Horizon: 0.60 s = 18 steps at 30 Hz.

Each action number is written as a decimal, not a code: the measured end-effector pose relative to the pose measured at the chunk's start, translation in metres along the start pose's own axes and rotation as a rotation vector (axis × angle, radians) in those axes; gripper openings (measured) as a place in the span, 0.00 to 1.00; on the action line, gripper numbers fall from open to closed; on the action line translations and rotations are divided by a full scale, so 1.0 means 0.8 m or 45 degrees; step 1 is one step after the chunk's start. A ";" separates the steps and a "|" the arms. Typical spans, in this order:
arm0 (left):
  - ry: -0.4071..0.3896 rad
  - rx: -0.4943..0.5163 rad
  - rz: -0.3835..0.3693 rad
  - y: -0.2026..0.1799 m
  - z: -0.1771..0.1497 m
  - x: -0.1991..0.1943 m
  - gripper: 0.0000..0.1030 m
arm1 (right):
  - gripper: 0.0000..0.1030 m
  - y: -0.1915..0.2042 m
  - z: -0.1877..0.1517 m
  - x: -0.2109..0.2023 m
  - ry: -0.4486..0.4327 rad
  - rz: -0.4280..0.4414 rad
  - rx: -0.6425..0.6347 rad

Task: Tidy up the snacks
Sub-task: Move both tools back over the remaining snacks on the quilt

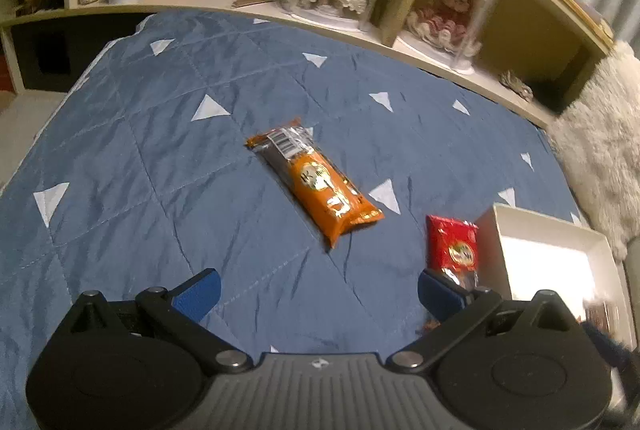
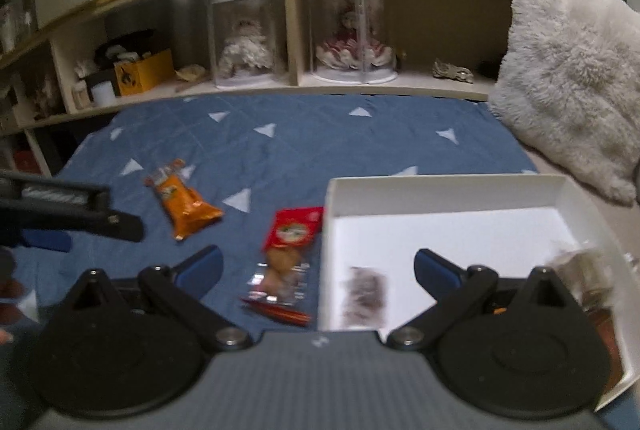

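Observation:
An orange snack pack (image 1: pixel 316 181) lies on the blue quilt, ahead of my open, empty left gripper (image 1: pixel 320 290). A red snack pack (image 1: pixel 452 246) lies by the right fingertip, next to a white box (image 1: pixel 556 230). In the right wrist view my right gripper (image 2: pixel 318 266) is open and empty, over the red pack (image 2: pixel 290 254) and the left wall of the white box (image 2: pixel 448 181). The box holds a dark snack (image 2: pixel 364 296) and a blurred pack (image 2: pixel 584 278) at its right. The orange pack (image 2: pixel 182 201) lies left, near the left gripper's body (image 2: pixel 72 209).
The blue quilt (image 1: pixel 160 149) with white triangles covers the bed. A headboard shelf (image 2: pixel 288 85) holds two dolls in clear cases (image 2: pixel 352 33), a yellow box (image 2: pixel 142 71) and small items. A fluffy white pillow (image 2: pixel 568 77) lies at the right.

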<state>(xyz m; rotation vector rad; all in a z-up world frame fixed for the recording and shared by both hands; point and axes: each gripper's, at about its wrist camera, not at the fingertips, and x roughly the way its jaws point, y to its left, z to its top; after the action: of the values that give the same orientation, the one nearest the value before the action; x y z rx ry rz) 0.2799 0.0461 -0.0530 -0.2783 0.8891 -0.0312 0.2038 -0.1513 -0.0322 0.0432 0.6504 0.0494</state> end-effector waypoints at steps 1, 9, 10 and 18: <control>0.001 -0.009 -0.004 0.001 0.003 0.004 1.00 | 0.95 0.008 -0.004 0.002 -0.006 0.017 -0.002; 0.006 -0.026 -0.028 0.002 0.024 0.035 1.00 | 0.72 0.051 -0.028 0.030 0.023 0.014 -0.127; 0.003 -0.033 -0.032 0.002 0.028 0.040 1.00 | 0.71 0.054 -0.030 0.034 0.028 0.012 -0.148; -0.054 -0.136 -0.090 0.008 0.051 0.085 1.00 | 0.61 0.072 -0.042 0.059 0.099 -0.038 -0.394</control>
<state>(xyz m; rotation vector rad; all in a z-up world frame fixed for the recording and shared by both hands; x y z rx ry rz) 0.3537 0.0515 -0.0822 -0.4090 0.8399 -0.0428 0.2190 -0.0899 -0.0838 -0.2683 0.7146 0.1228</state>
